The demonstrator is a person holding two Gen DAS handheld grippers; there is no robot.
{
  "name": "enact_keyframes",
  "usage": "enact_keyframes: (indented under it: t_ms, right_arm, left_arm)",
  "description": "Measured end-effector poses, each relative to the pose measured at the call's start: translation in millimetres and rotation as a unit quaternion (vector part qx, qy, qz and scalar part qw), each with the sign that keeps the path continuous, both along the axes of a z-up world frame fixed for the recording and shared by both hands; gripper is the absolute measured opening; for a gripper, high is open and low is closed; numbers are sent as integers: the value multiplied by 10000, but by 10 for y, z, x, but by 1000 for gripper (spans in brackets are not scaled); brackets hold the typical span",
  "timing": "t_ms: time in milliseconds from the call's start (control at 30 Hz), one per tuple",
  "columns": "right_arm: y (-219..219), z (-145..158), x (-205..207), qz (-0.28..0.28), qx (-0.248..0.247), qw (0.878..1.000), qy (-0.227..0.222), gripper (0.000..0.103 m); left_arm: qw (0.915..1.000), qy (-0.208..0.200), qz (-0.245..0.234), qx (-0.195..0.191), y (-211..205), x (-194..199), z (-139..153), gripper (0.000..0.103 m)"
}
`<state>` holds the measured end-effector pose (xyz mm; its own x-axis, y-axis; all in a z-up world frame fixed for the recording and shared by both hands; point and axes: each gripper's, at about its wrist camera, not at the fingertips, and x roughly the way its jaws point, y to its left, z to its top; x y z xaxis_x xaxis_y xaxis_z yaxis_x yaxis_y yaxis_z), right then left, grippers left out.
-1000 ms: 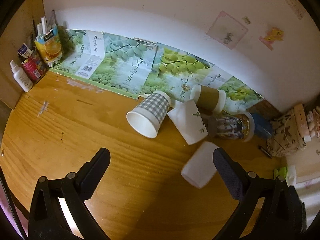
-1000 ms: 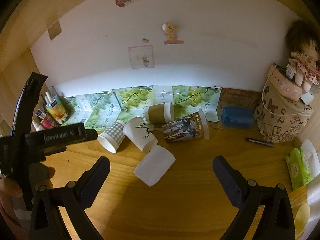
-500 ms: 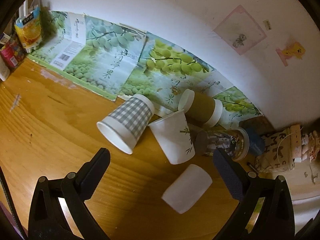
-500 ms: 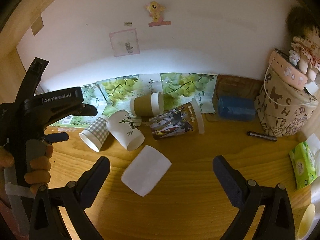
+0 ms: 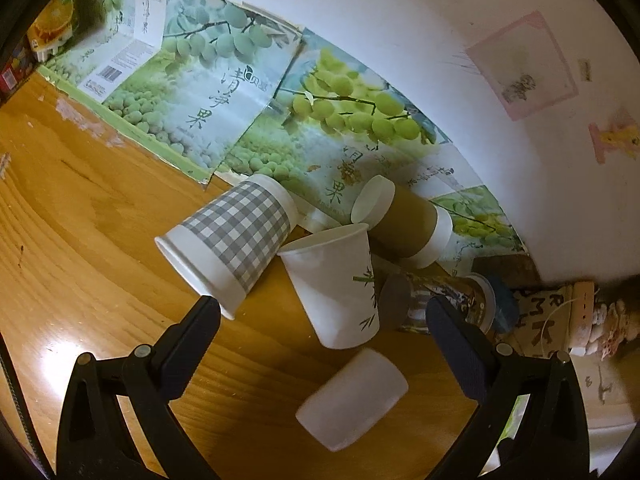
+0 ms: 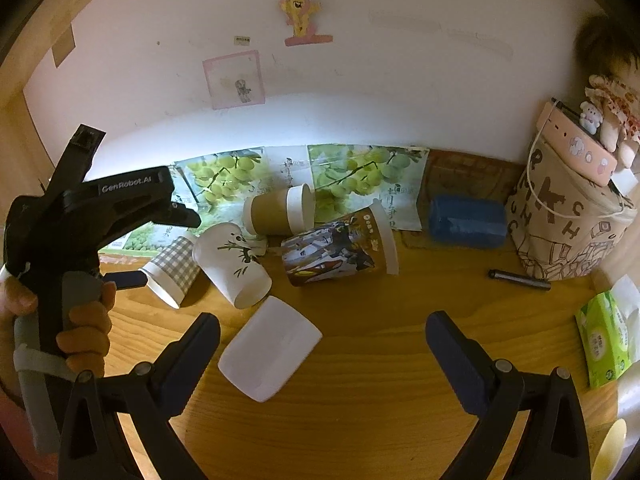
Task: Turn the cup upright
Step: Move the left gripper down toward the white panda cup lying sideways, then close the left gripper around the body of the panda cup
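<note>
Left gripper (image 5: 322, 320) nearer gingham cup (image 5: 230, 240); open

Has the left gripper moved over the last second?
Yes. In the right wrist view the left gripper has advanced toward the gingham cup, judged against the grape posters; earlier it sat well short of the cups.

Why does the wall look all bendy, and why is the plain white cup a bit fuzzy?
Left wrist view: the fisheye lens bows the wall and darkens the corners; the plain white cup looks soft, likely motion blur, while the checked cup is sharper. Right wrist view: the same bending, a bright band low on the wall, and a shine on the table.
</note>
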<state>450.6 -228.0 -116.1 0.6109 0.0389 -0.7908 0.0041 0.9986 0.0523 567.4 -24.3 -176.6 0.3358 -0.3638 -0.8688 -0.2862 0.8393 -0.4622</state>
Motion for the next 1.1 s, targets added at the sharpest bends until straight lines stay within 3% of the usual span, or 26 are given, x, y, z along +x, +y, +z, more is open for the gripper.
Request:
enact_keyframes:
  t_ms: [700,1100]
  right_arm:
    - [-39,-109,19,-170,-143,9996,181,103]
    - [-76,-160,57,-288,-139,9991,280,103]
  left_arm:
    - [9995,297,-87,30,-124,236,-232,101]
    - [9987,434,-228,109,-259,392,-369,90]
